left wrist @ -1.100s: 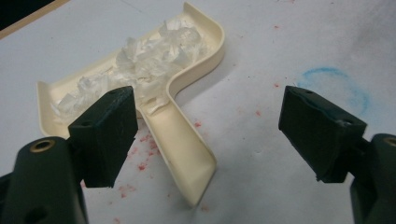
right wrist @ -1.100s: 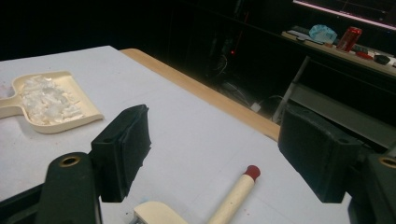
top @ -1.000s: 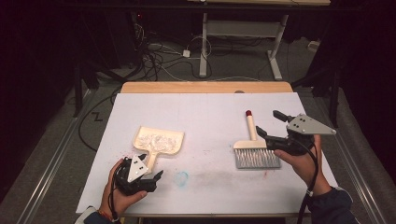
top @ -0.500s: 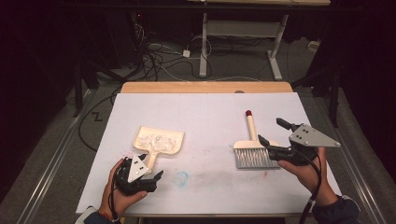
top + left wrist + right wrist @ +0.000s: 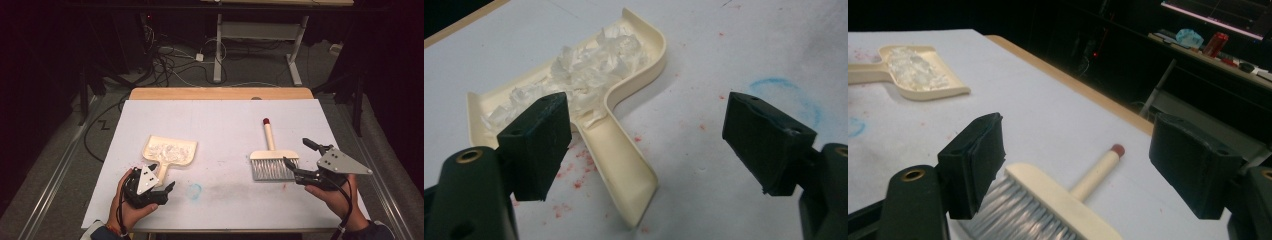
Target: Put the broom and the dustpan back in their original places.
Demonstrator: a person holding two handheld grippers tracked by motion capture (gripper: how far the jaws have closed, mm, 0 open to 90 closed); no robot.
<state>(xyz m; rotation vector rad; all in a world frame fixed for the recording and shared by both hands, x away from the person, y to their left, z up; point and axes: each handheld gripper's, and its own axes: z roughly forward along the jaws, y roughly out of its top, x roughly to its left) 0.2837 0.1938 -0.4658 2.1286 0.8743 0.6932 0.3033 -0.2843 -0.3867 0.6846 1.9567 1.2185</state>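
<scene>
A cream dustpan (image 5: 170, 151) holding white crumbs (image 5: 167, 149) lies left of centre on the white table (image 5: 225, 120). My left gripper (image 5: 162, 179) is open just behind the dustpan's handle (image 5: 619, 160), which lies between the jaws in the left gripper view; the crumbs (image 5: 584, 65) sit in the pan beyond. A brush (image 5: 272, 162) with grey bristles and a red-tipped handle (image 5: 268, 134) lies flat at the right. Beside the brush head, to its right, my right gripper (image 5: 297, 152) is open and holds nothing. In the right gripper view the brush (image 5: 1048, 207) lies between and below the jaws, and the dustpan (image 5: 918, 70) is far off.
A blue smear (image 5: 194, 190) and small red specks mark the table near its front edge. A wooden board edge (image 5: 220, 93) runs along the far side. Cables and white desk legs (image 5: 218, 45) are on the floor beyond.
My right gripper has drawn back to the right and toward the near edge, away from the brush head. The brush, the dustpan and my left gripper have stayed put.
</scene>
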